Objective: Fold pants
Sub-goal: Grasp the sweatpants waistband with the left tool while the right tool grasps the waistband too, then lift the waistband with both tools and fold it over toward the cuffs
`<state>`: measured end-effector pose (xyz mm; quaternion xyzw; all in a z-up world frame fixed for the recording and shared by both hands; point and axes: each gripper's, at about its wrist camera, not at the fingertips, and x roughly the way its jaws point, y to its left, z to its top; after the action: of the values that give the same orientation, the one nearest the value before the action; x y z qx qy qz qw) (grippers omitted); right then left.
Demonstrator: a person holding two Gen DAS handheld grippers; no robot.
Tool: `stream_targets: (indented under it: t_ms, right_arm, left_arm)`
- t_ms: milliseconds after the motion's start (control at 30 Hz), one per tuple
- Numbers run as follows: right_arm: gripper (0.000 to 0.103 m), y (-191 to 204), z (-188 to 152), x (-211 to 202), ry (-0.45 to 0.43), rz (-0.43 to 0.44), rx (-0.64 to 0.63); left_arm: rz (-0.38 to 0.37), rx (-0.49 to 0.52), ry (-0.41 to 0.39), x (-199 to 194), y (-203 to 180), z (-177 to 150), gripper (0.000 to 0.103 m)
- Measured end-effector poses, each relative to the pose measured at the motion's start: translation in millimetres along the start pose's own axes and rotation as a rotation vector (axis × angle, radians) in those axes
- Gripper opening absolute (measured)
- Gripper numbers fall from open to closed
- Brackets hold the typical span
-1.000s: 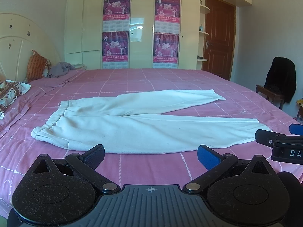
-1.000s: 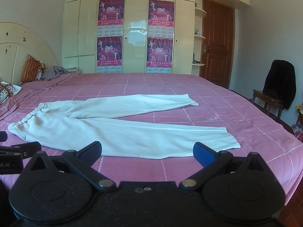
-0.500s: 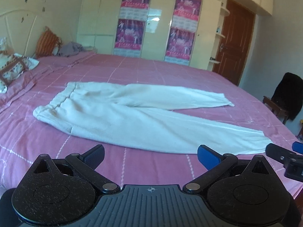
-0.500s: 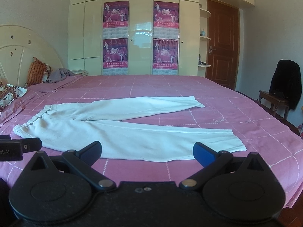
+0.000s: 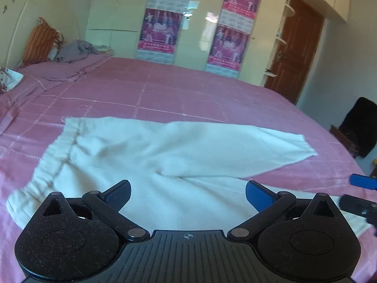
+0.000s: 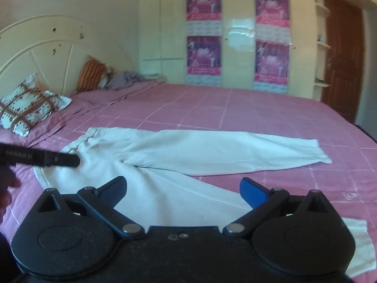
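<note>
White pants (image 5: 146, 151) lie flat on the pink bedspread (image 5: 165, 94), waistband to the left, two legs spread to the right. They also show in the right wrist view (image 6: 188, 151). My left gripper (image 5: 188, 194) is open and empty, over the near leg close to the crotch. My right gripper (image 6: 182, 189) is open and empty, over the near leg. The right gripper's fingers (image 5: 361, 181) show at the left view's right edge. The left gripper's finger (image 6: 42, 158) shows at the right view's left edge, over the waistband.
Pillows (image 6: 28, 108) and a grey garment (image 5: 75, 50) lie by the headboard (image 6: 47, 47) at the left. A wardrobe with posters (image 5: 195, 23) stands behind the bed. A door (image 5: 297, 47) and a chair with dark clothing (image 5: 360, 127) are at the right.
Both grippers have moved forward and lower over the pants, which now fill more of both views. Both stayed open. The pants have not moved.
</note>
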<state>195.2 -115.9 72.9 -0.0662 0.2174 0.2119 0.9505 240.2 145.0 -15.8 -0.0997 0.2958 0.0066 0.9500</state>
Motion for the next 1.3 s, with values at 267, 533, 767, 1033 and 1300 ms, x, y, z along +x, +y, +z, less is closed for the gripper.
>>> stream_targets:
  t_ms: [267, 533, 767, 1033, 1300]
  right_arm:
    - [0.052, -18, 76, 139, 0.049, 0.149, -0.108]
    - [0.057, -19, 109, 301, 0.159, 0.232, -0.225]
    - [0.059, -9, 118, 391, 0.261, 0.24, -0.369]
    - [0.042, -4, 115, 433, 0.427, 0.325, -0.511]
    - [0.008, 1, 118, 370, 0.296, 0.282, -0.499]
  left_arm:
    - [0.197, 0.105, 0.076, 131, 146, 84, 0.062]
    - [0.112, 0.108, 0.155, 217, 226, 97, 0.069]
    - [-0.015, 0.108, 0.219, 260, 251, 104, 0.067]
    - [-0.092, 0.12, 0.234, 281, 253, 104, 0.037]
    - [-0.109, 0.187, 0.048, 204, 241, 109, 0.014]
